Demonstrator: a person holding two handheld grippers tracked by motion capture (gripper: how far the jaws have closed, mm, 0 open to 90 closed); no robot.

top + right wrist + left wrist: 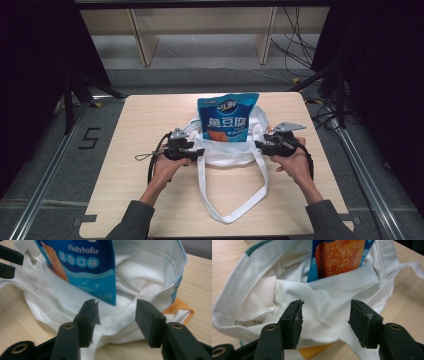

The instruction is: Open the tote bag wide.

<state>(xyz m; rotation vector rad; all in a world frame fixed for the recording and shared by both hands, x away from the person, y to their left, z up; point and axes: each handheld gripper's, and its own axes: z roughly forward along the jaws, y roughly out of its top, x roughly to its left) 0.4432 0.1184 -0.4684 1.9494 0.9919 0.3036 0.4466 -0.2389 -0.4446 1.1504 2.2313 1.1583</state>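
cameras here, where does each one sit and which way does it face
High view: above the person's side of the table, looking forward and down; forearms, left gripper and right gripper flank the white bag.
Left gripper view: rides the left gripper, facing the bag's cloth; its open jaws show.
Right gripper view: rides the right gripper, facing the bag's rim; its open jaws show.
Shared: all see the blue snack packet standing in the bag.

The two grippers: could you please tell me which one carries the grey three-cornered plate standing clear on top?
The right gripper: its grey plate juts up beside the white bag. The left gripper's plate looks smaller.
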